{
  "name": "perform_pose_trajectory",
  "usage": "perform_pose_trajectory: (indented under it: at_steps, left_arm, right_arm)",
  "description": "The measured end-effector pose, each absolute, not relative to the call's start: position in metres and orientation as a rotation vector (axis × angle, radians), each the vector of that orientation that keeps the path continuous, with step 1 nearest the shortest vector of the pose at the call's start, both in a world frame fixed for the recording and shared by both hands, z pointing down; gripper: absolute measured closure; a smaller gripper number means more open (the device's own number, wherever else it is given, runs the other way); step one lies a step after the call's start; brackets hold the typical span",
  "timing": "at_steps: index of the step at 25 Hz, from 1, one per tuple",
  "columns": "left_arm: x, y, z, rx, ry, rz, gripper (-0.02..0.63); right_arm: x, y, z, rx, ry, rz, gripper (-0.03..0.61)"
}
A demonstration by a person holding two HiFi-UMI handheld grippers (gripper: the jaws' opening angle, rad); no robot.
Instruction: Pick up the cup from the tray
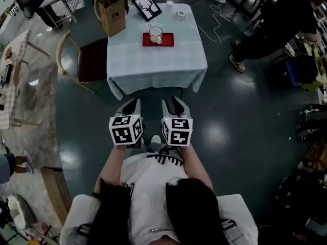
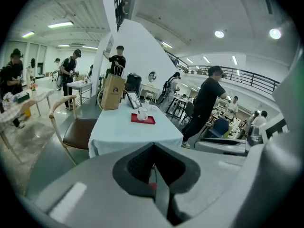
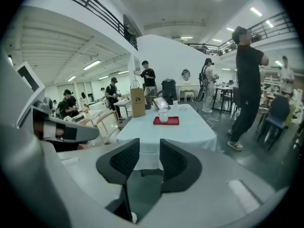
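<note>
A white cup (image 1: pixel 156 34) stands on a red tray (image 1: pixel 166 40) on a table with a pale cloth (image 1: pixel 153 60), far ahead of both grippers. In the head view my left gripper (image 1: pixel 133 105) and right gripper (image 1: pixel 172 105) hang side by side over the dark floor, short of the table's near edge. In the left gripper view the cup (image 2: pixel 142 113) and tray (image 2: pixel 144 120) are small and distant, and the left gripper (image 2: pixel 153 150) has its jaws together, empty. The right gripper (image 3: pixel 149 148) stands open with a narrow gap and nothing in it; its view shows the cup (image 3: pixel 163 116) on the tray (image 3: pixel 171 121).
On the table's far end are a brown paper bag (image 1: pixel 113 15), a framed picture (image 1: pixel 147 6) and two small items. A wooden chair (image 1: pixel 84 60) stands left of the table. A person in black (image 1: pixel 278 22) stands to the right. A cable lies on the floor (image 1: pixel 217 19).
</note>
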State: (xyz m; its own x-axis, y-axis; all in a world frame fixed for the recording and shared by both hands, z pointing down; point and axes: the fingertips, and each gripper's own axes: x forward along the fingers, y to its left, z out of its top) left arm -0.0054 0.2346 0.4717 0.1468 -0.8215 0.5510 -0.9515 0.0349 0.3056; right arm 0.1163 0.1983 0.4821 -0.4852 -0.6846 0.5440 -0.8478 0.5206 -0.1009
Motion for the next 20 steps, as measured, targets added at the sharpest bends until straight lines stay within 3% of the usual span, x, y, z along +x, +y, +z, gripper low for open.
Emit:
perform_pose_trajectory:
  at_steps: [4, 9, 20]
  left_arm:
    - [0.0, 0.234, 0.469, 1.775, -1.734, 0.254, 0.614]
    - [-0.003, 0.232, 0.485, 1.718, -1.744, 0.257, 0.614]
    - [-0.023, 0.186, 0.494, 1.733, -1.749, 0.241, 0.614]
  right_arm:
    - [0.125, 0.189, 0.483, 1.229, -2.347, 0.498, 0.416]
    - [0.119, 0.18, 0.483, 1.165, -2.436, 0.518, 0.365]
    - [0.097, 0.143, 0.499, 1.103, -2.432, 0.481, 0.354]
